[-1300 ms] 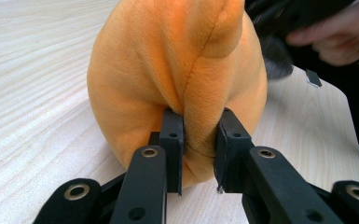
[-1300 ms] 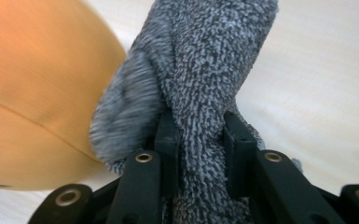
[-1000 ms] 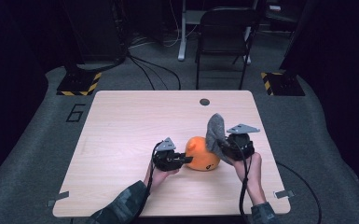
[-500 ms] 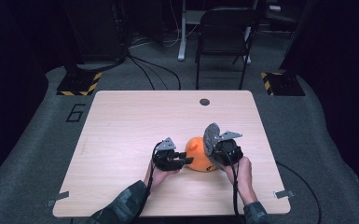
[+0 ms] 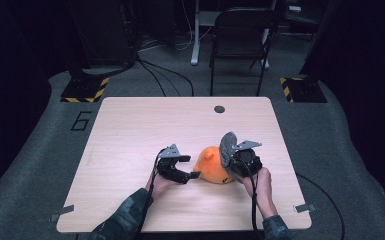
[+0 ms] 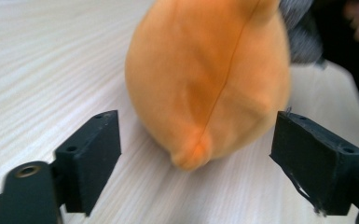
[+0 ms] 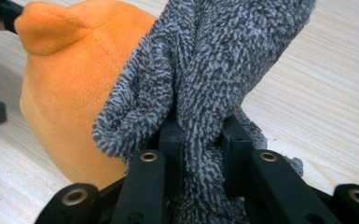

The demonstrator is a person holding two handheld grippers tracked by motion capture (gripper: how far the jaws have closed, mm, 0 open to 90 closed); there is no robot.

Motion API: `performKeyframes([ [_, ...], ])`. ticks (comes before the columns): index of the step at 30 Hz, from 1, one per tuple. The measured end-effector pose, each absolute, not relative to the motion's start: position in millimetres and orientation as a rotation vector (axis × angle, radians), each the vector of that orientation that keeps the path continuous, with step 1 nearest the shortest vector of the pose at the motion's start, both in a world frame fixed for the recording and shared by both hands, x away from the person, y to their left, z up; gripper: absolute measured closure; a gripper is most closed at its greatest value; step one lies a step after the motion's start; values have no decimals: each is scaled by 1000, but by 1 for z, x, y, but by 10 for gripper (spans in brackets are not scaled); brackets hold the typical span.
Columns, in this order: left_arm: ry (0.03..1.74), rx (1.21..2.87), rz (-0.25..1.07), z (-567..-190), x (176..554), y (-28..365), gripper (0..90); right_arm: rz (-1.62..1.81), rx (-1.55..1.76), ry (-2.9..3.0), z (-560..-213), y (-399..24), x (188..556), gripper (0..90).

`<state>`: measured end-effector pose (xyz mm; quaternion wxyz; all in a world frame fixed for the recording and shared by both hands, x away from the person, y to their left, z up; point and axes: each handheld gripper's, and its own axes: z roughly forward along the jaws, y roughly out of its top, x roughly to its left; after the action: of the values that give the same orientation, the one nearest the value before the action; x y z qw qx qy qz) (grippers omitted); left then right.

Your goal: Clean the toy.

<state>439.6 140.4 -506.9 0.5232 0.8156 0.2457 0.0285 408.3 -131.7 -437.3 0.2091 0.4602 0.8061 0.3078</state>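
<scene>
View from above and along each gripper, at a light wooden table (image 5: 130, 130) with rounded corners. A rounded orange plush toy of soft fabric (image 5: 211, 166), with a stitched seam and a small nub, rests on the table near its front edge, somewhat right of the middle of that edge. A fuzzy grey fabric piece (image 5: 228, 146), knit-textured like a thick sock or mitt, stands up against the toy's right side, touching it.

The right gripper (image 5: 236, 161) pinches the grey piece: in the right gripper view its jaws are pressed together on a fold of the grey fabric (image 7: 200, 84), with the orange toy (image 7: 70, 93) directly behind and to the left. The left gripper (image 5: 189, 175) sits just beside the toy's left side. Its jaws have just been opening and now stand spread; in the left gripper view the toy's nub end (image 6: 205, 93) lies just ahead of the gap between the pads, untouched by either.

Progress, as a judgement: the grey piece is secured and brought against the toy, and the left gripper has let go of the toy. Whether the grey piece is being put onto the toy or pulled off it cannot be told; either way the two remain in contact, so the work looks partway done.

Count: one table, one orange toy, one grey fabric piece, two grippers, one small dark round spot (image 5: 219, 109) near the table's far edge.
</scene>
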Motion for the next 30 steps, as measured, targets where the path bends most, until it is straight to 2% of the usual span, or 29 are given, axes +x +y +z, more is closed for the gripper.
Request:
performKeyframes([
  [9,591,2015,51,-519,439,125,166,857,1295,2235,-439,-135,409,747],
  [14,563,2000,69,-521,436,115,296,864,1298,2232,-439,-137,410,747],
  [22,557,1951,129,-521,432,115,677,863,1308,2214,-439,-139,409,746],
  [26,521,1923,170,-521,429,115,726,934,1296,2129,-430,-152,406,744],
  [30,499,1932,195,-521,426,114,740,945,1360,2017,-419,-186,402,741],
])
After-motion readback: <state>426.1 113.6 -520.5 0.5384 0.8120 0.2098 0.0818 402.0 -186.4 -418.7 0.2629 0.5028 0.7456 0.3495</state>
